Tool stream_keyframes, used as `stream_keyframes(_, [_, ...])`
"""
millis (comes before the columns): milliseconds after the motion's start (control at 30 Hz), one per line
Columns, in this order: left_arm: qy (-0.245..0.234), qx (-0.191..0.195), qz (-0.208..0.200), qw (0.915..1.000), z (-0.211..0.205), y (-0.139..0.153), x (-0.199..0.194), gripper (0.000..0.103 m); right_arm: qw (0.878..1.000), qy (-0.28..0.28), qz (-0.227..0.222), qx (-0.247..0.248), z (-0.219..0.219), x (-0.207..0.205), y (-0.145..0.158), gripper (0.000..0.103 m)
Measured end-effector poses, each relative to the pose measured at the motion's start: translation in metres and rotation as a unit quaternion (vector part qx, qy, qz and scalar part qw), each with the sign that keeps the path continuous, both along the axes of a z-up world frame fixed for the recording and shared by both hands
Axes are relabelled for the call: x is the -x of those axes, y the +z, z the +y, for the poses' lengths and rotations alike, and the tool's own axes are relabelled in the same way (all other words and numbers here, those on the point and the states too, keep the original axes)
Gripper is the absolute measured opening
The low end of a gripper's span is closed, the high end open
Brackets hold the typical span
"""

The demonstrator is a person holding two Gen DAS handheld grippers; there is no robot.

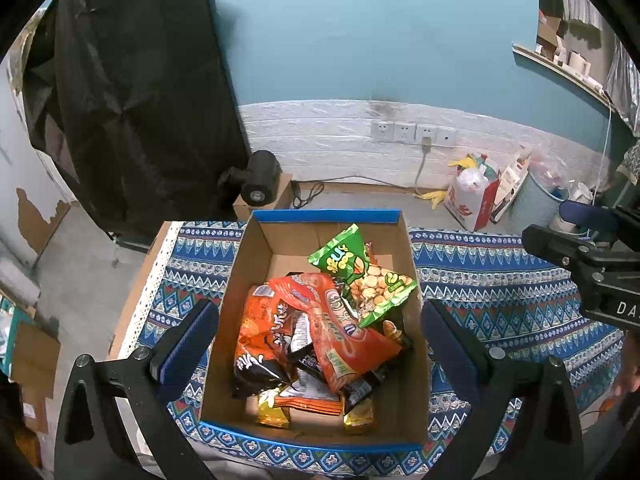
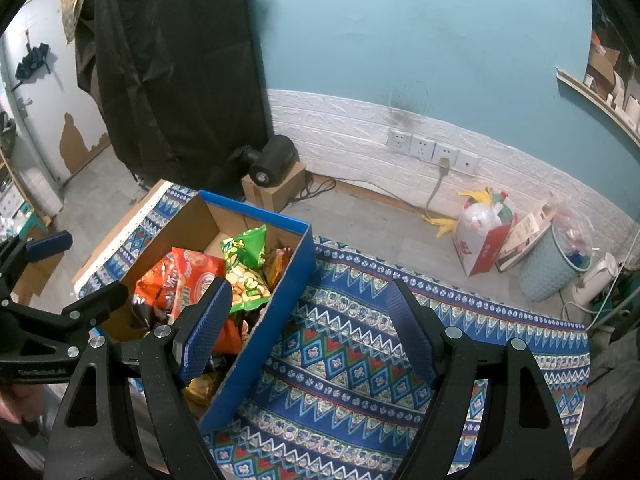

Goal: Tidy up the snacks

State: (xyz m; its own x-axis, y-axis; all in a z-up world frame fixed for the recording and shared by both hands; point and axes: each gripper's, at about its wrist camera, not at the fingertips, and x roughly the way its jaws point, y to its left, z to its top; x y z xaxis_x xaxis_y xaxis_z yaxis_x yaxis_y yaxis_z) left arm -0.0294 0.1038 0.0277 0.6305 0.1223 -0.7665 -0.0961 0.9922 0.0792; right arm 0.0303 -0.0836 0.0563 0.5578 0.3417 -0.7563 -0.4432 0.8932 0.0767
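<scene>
A: Item one, the box (image 1: pixel 320 216)?
B: Open cardboard, blue rim, sitting in the centre of the left wrist frame on the patterned cloth (image 1: pixel 480 280). Its far floor is showing bare; the snacks are piling toward the near wall.

A: Contents?
B: A glossy orange bag (image 1: pixel 344 332) is lying across the heap, a green bag (image 1: pixel 344 260) is leaning upright behind it, a clear-fronted green pack of round biscuits (image 1: pixel 380 284) is lying at right, and gold packets (image 1: pixel 276 408) are peeking out at the near edge. All crinkled foil or plastic.

A: Left gripper (image 1: pixel 320 344)?
B: Hovering over the box, fingers spread wide, nothing between the blue ribbed pads (image 1: pixel 192 344).

A: Right gripper (image 2: pixel 308 328)?
B: Fingers wide apart and empty, straddling the box's blue right wall (image 2: pixel 280 312) in the lower centre of the right wrist frame.

A: Free room?
B: Bare cloth is stretching right of the box to the table edge.
</scene>
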Motion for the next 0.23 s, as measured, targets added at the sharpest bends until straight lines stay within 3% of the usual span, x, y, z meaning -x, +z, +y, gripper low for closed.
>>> stream_keyframes(233, [0.0,0.008,0.004,1.0,0.0014,-0.0001,-0.0004,0.102,1.0,0.0,0.001,0.0,-0.0005,0.0007,-0.0006,0.078])
